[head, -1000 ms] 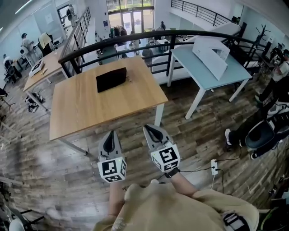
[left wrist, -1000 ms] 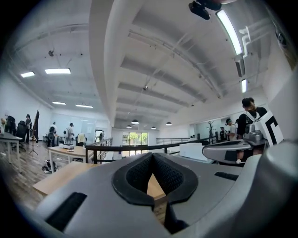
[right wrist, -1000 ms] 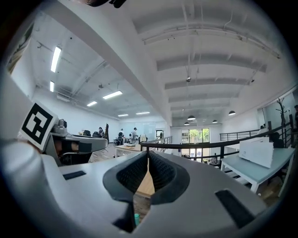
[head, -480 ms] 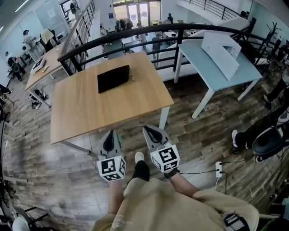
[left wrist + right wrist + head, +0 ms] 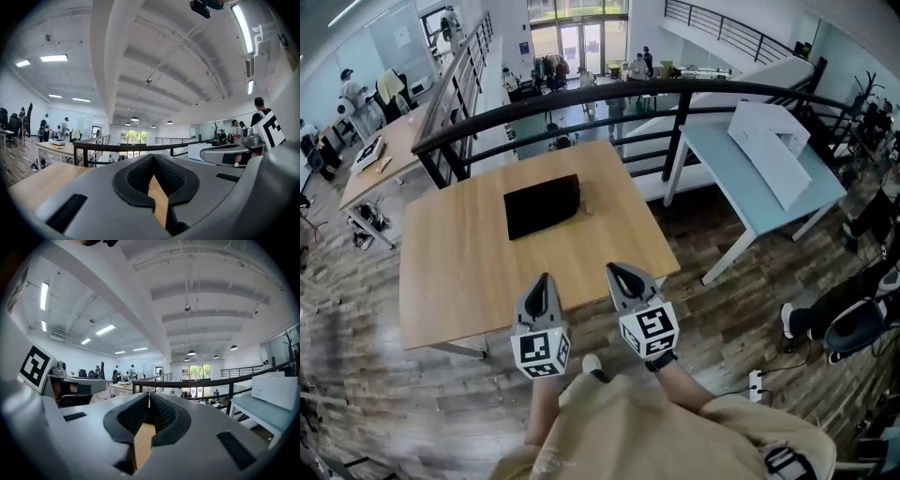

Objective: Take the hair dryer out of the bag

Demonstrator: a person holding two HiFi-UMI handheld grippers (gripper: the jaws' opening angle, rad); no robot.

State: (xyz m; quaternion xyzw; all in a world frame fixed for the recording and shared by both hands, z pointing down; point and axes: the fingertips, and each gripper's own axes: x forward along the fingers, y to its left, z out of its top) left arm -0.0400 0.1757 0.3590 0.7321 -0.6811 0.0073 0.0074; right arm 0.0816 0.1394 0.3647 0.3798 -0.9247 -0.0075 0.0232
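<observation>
A black bag (image 5: 542,205) lies closed on the far half of the wooden table (image 5: 459,272) in the head view; no hair dryer shows. My left gripper (image 5: 543,279) hangs over the table's near edge, shut, nothing between its jaws. My right gripper (image 5: 616,270) is beside it, also shut and empty, tips over the near edge. Both point level toward the bag, well short of it. In the left gripper view the gripper (image 5: 152,157) shows its tips together; the right gripper view shows that gripper (image 5: 148,395) the same way. The bag is hidden in both gripper views.
A black railing (image 5: 581,98) runs behind the table. A light blue table (image 5: 759,178) with a white box (image 5: 769,141) stands to the right. Another wooden table (image 5: 375,155) with people near it is at far left. A power strip (image 5: 757,382) lies on the floor.
The person has walked forward: the table and bag have come closer, and both grippers now reach over the table's near edge instead of the floor. Both stay shut.
</observation>
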